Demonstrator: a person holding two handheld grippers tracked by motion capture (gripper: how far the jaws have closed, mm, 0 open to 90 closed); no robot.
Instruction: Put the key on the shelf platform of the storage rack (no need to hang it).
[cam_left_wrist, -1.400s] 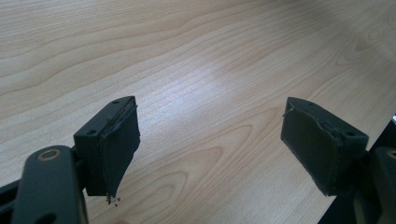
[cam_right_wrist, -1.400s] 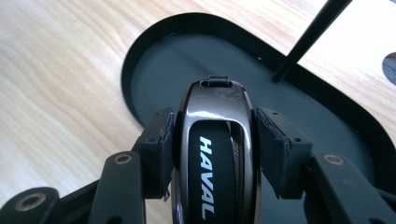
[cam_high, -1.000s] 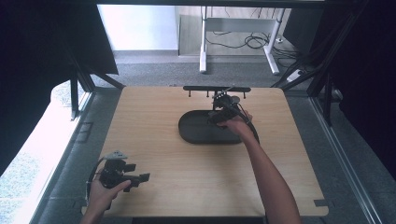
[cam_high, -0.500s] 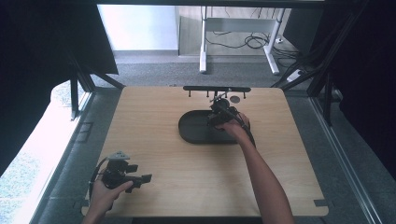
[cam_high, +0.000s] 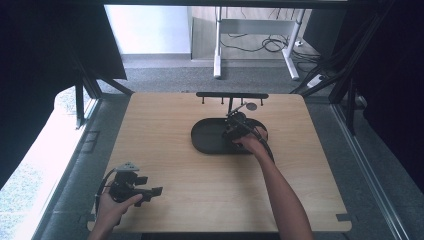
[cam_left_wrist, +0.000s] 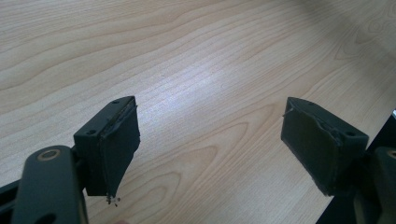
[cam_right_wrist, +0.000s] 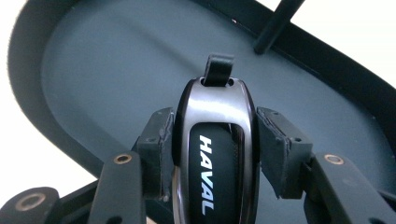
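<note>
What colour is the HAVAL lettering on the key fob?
White, on the black key fob clamped by the right gripper; clearest in the right gripper view.

The table (cam_high: 175, 150) is pale wood, smooth with wavy lines. The car key (cam_right_wrist: 215, 144) is shiny and black. The tray (cam_right_wrist: 116, 84) is dull and dark.

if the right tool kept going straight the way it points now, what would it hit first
Probably the floor of the black oval tray. The right tool, shut on the HAVAL key fob, points down into the tray, with the thin upright post farther off to one side. Depth is hard to judge.
</note>
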